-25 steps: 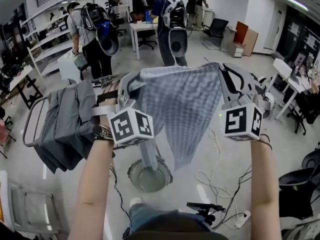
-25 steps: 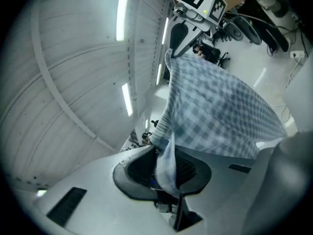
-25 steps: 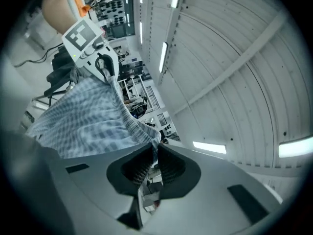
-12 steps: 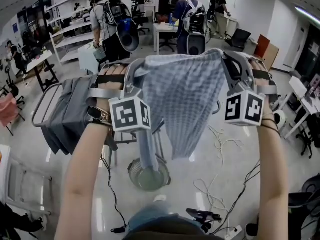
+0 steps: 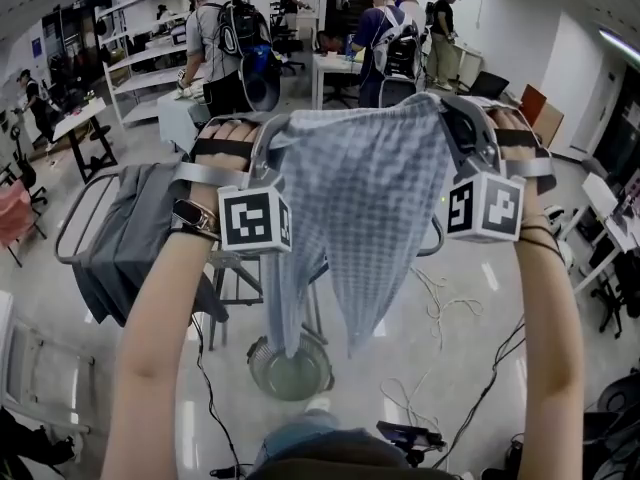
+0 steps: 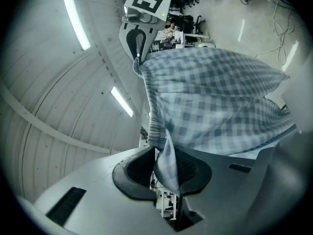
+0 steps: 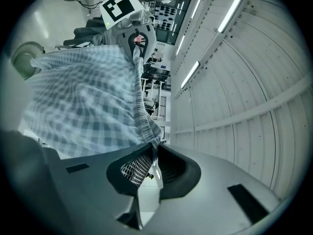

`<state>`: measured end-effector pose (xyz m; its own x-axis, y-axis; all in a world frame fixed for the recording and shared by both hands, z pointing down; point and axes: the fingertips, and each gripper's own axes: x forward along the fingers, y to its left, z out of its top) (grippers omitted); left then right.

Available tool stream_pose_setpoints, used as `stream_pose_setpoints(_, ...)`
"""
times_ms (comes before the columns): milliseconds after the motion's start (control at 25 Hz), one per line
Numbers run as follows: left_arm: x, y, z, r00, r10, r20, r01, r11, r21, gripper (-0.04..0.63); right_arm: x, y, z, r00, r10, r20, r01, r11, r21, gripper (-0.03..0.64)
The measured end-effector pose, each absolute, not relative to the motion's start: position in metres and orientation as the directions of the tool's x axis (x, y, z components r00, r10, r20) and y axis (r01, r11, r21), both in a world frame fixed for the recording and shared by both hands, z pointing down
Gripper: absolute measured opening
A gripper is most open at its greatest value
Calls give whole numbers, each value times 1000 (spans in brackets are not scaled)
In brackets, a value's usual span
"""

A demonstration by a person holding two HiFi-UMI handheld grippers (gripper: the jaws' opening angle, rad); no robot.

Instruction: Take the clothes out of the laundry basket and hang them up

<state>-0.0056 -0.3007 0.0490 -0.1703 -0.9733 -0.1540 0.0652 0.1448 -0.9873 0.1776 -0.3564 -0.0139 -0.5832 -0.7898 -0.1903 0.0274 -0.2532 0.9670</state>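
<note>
A blue-and-white checked garment (image 5: 365,198) hangs spread between my two grippers, held up at chest height by its elastic band. My left gripper (image 5: 268,146) is shut on the band's left end, and my right gripper (image 5: 452,120) is shut on the right end. In the left gripper view the checked cloth (image 6: 215,102) runs from my pinching jaws (image 6: 164,168) across to the other gripper (image 6: 139,48). The right gripper view shows the same cloth (image 7: 83,102) nipped between the pads (image 7: 150,155). A grey garment (image 5: 130,238) lies draped over the drying rack's rail (image 5: 72,236) at the left.
Below the garment stands the rack's post with a round base (image 5: 290,373) on the floor. Cables (image 5: 440,298) trail over the floor to the right. Several people with backpacks (image 5: 235,43) stand at tables behind. A chair (image 5: 15,223) is at the far left.
Both grippers have risen with the checked garment stretched between them and have rolled a little. The garment's lower edge now hangs higher above the round base.
</note>
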Motion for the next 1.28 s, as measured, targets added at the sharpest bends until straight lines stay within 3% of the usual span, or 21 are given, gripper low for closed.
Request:
stream_pose_setpoints(760, -94, -455, 32, -184, -964, -194, 203, 156, -967, 63, 88, -522, -10, -534, -816, -221, 61, -298, 953, 32)
stream_pose_setpoints(1280, -112, -493, 60, -248, -949, -194, 194, 148, -970, 63, 71, -566, 25, -557, -806, -198, 104, -304, 947, 32)
